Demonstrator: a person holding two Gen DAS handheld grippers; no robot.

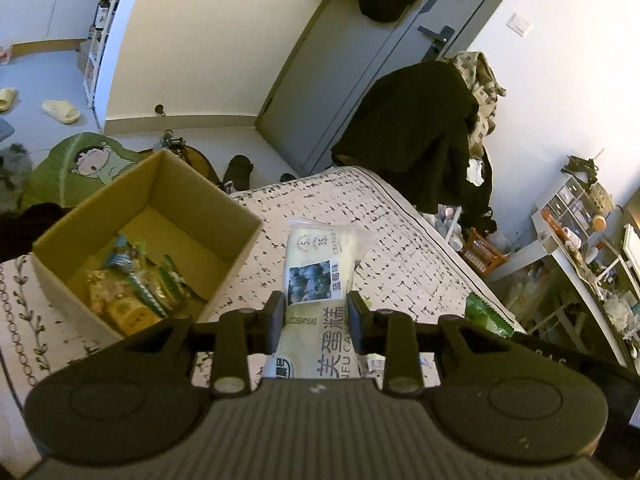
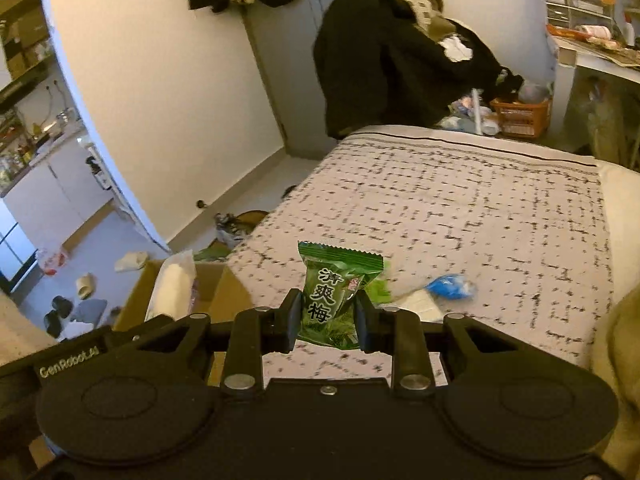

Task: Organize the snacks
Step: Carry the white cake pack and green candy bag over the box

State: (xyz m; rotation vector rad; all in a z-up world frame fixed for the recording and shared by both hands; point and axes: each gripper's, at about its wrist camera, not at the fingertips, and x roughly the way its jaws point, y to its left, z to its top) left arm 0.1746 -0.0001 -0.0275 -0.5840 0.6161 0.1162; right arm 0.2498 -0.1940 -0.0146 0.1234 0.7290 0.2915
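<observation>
My left gripper [image 1: 316,312] is shut on a pale yellow cake packet [image 1: 316,276], held above the patterned bed cover just right of an open cardboard box [image 1: 240,248]. Several snack packets [image 1: 136,288] lie in the box's near corner. In the right wrist view my right gripper [image 2: 328,316] is shut on a small green plum candy packet [image 2: 334,292], lifted over the bed. The same cake packet [image 2: 172,284] and the cardboard box [image 2: 228,292] show at the lower left of that view. A blue-wrapped snack [image 2: 452,286] and a white packet [image 2: 420,304] lie on the bed behind the candy.
A green packet [image 1: 486,314] shows at the bed's right side. Dark clothes [image 1: 420,136] hang beyond the bed's far end, by a grey door [image 1: 340,80]. A cluttered white desk [image 1: 580,240] stands to the right. Slippers [image 1: 60,110] lie on the floor at left.
</observation>
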